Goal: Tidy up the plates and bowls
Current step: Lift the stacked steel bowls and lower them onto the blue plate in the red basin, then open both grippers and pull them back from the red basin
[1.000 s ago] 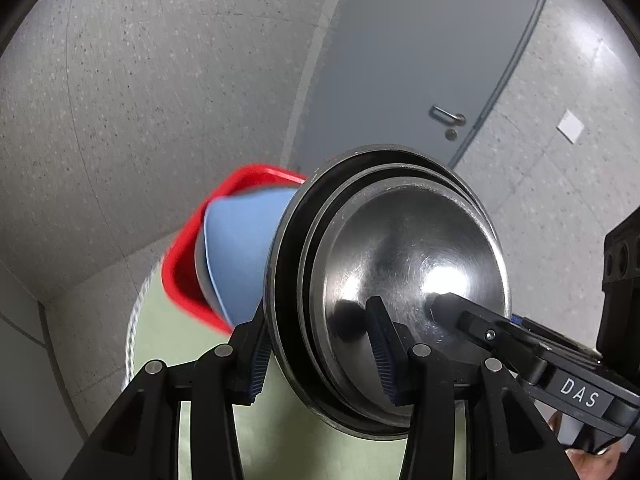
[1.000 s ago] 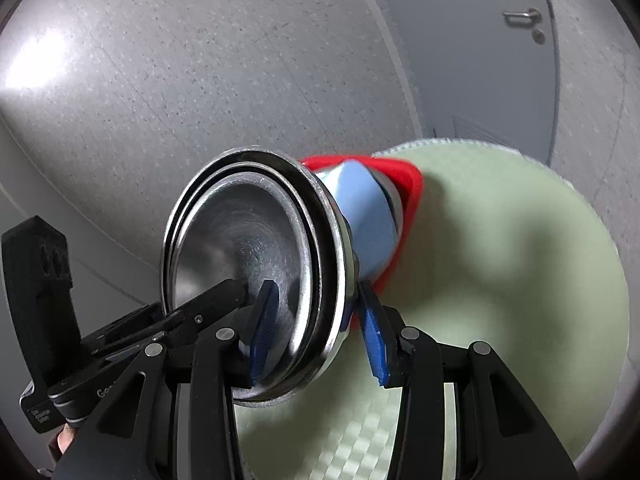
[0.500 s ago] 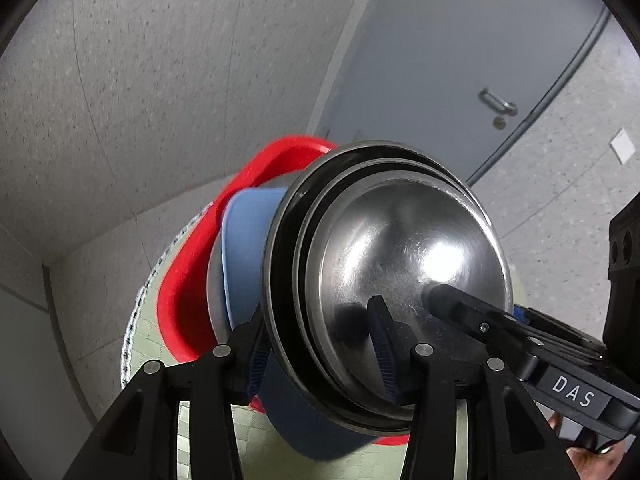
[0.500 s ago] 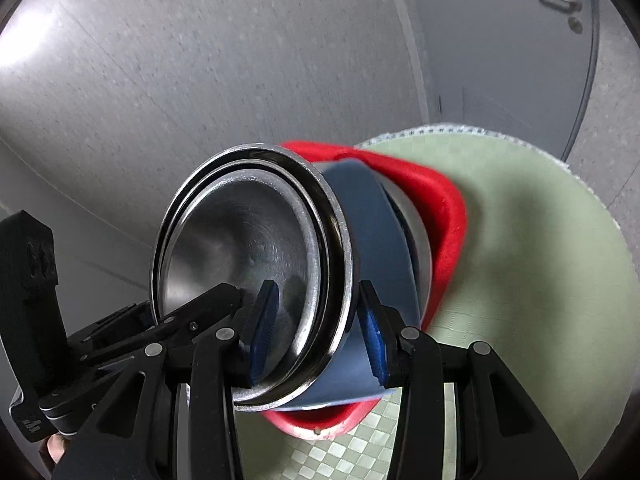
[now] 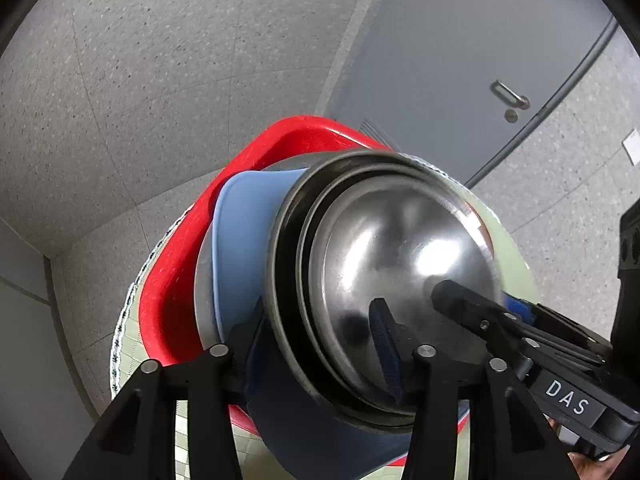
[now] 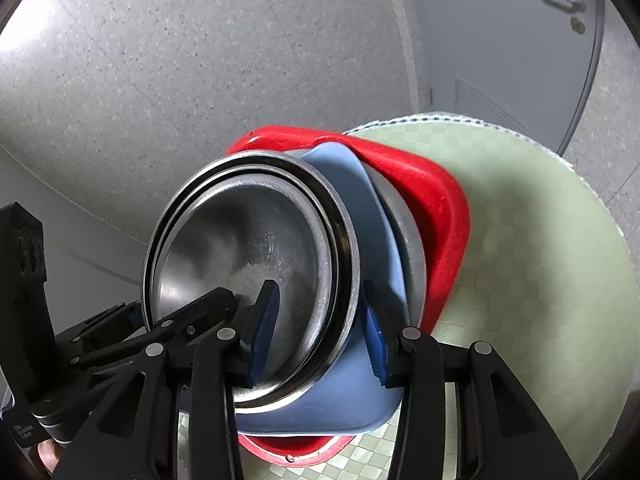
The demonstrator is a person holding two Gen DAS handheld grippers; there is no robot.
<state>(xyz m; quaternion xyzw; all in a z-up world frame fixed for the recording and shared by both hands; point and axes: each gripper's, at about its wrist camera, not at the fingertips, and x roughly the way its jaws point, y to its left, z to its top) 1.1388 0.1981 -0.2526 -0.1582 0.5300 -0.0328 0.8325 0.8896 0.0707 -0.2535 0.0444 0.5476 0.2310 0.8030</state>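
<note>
Both grippers clamp one nested stack of steel bowls (image 5: 384,264) from opposite sides of its rim. My left gripper (image 5: 316,344) is shut on the stack; it also shows in the right wrist view at lower left. My right gripper (image 6: 316,328) is shut on the same steel bowls (image 6: 248,256). Just beyond the stack lie a blue dish (image 5: 244,240), (image 6: 352,384), a grey plate edge (image 6: 408,240) and a red tray (image 5: 180,272), (image 6: 436,208) on the round green table (image 6: 540,280). The steel stack sits over the blue dish; whether they touch I cannot tell.
The round table has a pale green chequered cloth with a white trimmed edge (image 5: 128,308). Around it is speckled grey floor (image 5: 140,80). A grey door with a handle (image 5: 508,96) stands behind the table.
Both grippers have carried the steel stack closer to and lower over the red tray and blue dish, which now look larger and lie partly under the stack.
</note>
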